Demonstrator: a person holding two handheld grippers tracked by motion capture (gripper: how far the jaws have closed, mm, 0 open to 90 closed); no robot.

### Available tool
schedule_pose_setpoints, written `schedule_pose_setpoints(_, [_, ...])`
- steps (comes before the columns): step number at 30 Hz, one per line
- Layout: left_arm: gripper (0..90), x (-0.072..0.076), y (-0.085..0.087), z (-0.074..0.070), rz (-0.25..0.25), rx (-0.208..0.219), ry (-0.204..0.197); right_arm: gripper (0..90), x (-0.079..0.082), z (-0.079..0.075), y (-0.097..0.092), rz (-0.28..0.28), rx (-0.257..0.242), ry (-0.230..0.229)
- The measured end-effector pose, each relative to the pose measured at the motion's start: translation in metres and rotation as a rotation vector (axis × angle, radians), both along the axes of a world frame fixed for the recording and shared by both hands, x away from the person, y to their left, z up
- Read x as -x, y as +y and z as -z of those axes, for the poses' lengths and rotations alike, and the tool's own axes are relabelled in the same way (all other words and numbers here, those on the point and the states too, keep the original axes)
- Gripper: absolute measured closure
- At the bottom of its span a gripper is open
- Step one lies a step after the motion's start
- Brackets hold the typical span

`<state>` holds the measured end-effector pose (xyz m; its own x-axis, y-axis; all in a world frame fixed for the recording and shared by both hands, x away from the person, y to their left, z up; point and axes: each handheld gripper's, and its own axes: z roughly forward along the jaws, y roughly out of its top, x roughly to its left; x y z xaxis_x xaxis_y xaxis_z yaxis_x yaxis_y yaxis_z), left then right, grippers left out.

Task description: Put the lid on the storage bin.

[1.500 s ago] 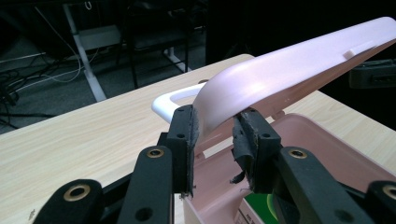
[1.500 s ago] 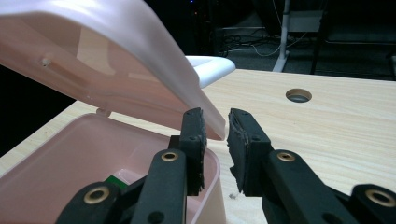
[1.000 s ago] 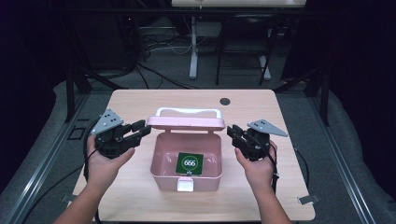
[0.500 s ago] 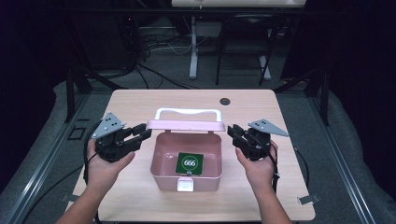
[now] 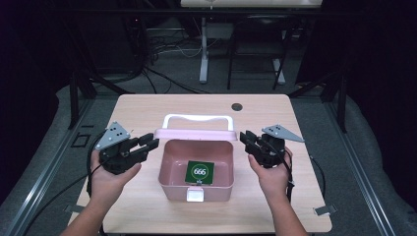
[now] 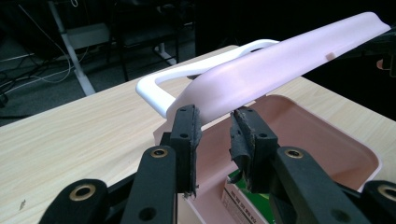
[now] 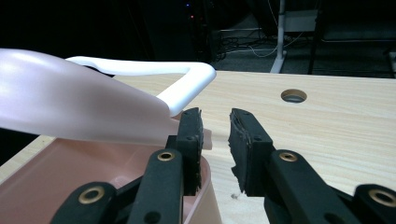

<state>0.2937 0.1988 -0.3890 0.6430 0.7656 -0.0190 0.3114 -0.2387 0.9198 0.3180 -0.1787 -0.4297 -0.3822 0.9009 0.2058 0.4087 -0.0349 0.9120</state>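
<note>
1. The wooden bench (image 5: 147,110) carries everything, with a round cable hole (image 5: 237,106) near its far edge.
2. The pink storage box (image 5: 169,169) sits at the bench's middle, between my two hands, its white front latch (image 5: 195,195) facing me.
3. Its pink lid (image 5: 194,134) stands raised at the back, the white carry handle (image 5: 197,118) behind it.
4. My left gripper (image 5: 150,143) is at the lid's left corner; in the left gripper view its fingers (image 6: 186,128) have just been closing, with that corner between them, though I cannot tell if the pads press it.
5. My right gripper (image 5: 244,139) is just beside the lid's right end, fingers (image 7: 245,135) parted on nothing.
6. A green card (image 5: 199,172) marked 666 lies on the box floor.
</note>
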Motion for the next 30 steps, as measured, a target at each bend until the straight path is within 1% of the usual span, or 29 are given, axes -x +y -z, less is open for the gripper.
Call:
schedule_pose_setpoints(9, [70.9, 0.003, 0.001, 0.002, 0.005, -0.002, 0.003, 73.0, 0.000, 0.000, -0.002, 0.006, -0.006, -0.001])
schedule_pose_setpoints(22, [71.1, 0.012, 0.004, 0.009, 0.017, 0.002, 0.013, 73.0, -0.001, 0.001, -0.004, 0.016, -0.009, 0.000])
schedule_pose_setpoints(28, [71.2, 0.015, 0.004, 0.013, 0.020, 0.001, 0.010, 72.8, -0.001, 0.001, -0.006, 0.019, -0.011, 0.000])
schedule_pose_setpoints(30, [71.1, 0.017, 0.004, 0.014, 0.025, -0.003, 0.016, 72.7, -0.001, 0.001, -0.006, 0.020, -0.011, 0.000])
